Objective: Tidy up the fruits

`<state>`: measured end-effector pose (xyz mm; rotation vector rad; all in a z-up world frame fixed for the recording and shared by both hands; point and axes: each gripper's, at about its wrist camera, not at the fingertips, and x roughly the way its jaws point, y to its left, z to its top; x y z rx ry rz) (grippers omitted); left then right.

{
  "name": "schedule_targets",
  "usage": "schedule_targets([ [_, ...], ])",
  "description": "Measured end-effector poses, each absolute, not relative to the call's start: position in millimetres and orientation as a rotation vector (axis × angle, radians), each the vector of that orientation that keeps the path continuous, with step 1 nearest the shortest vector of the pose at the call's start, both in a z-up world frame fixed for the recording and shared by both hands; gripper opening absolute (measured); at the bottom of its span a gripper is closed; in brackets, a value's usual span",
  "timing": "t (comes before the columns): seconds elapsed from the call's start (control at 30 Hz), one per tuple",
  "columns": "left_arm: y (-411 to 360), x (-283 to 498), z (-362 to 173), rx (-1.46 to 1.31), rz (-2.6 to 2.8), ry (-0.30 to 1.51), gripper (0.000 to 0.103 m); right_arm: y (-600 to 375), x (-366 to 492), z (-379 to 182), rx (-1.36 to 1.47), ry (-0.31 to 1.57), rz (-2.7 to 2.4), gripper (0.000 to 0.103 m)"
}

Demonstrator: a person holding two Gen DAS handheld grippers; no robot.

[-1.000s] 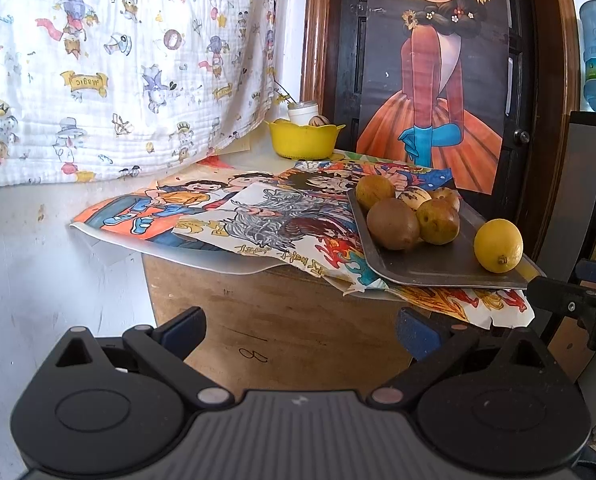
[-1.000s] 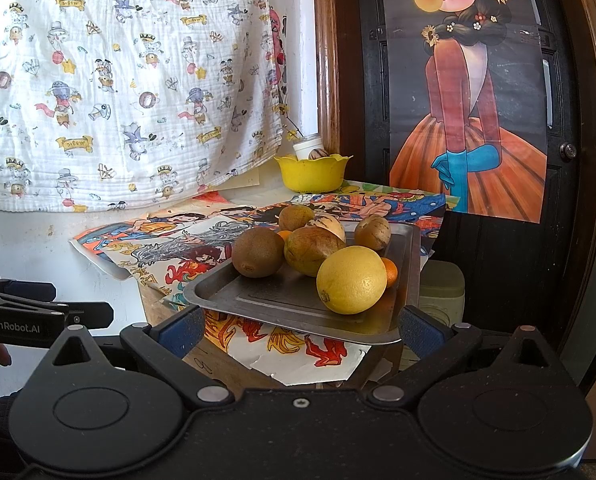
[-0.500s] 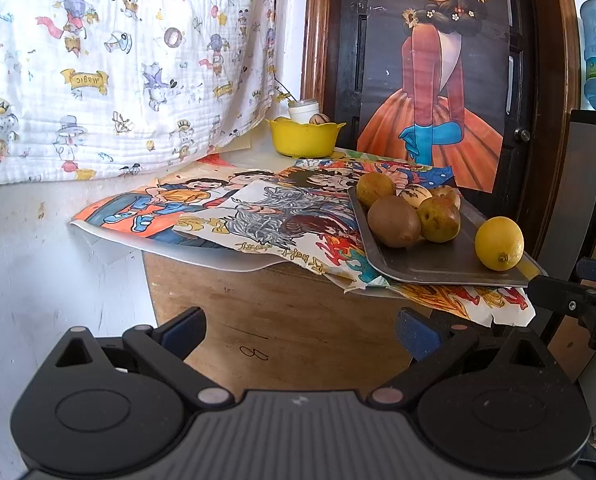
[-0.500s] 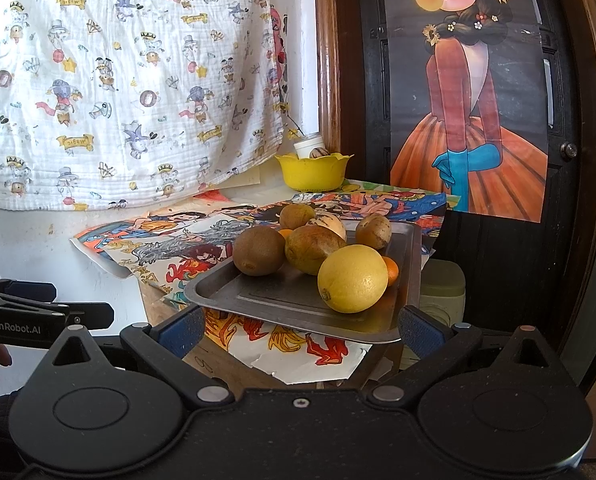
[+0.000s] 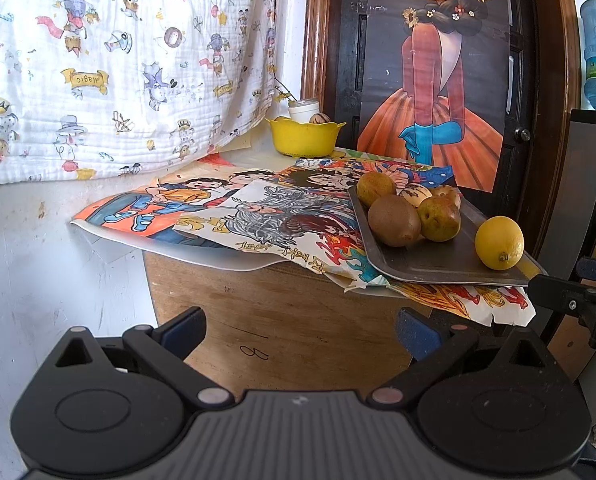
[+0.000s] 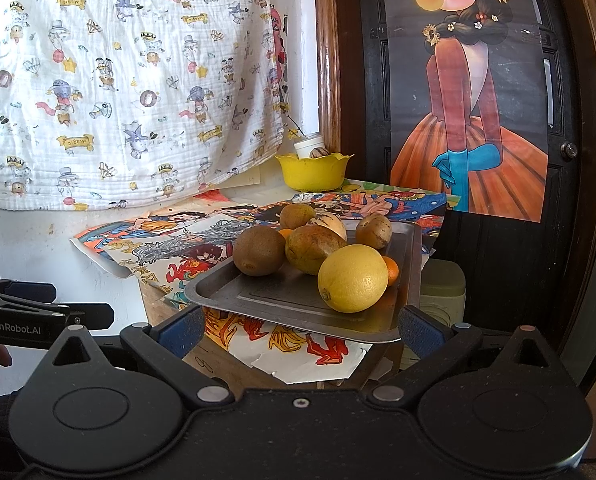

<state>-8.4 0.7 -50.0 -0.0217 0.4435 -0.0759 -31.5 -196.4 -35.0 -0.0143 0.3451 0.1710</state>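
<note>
With both the left gripper (image 5: 300, 326) and right gripper (image 6: 300, 326) held spread and empty, the lemon (image 6: 353, 278) at the tray's (image 6: 258, 300) near edge is judged firm, rollable, best gripped across its middle.

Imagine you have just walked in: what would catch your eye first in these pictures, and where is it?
The big yellow lemon at the near end of the metal tray, in front of a kiwi and other brownish fruit. Behind, a yellow bowl sits at the table's far corner, beside a bright poster on the dark door.
</note>
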Motion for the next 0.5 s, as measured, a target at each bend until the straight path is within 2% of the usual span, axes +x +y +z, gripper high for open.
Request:
schedule_targets([
  [0.5,2.4,-10.2,-50.9,-0.023,-0.077,0.441,0.102,-196.4,-31.5,-34.9,-0.014,0.345,0.171,0.102],
])
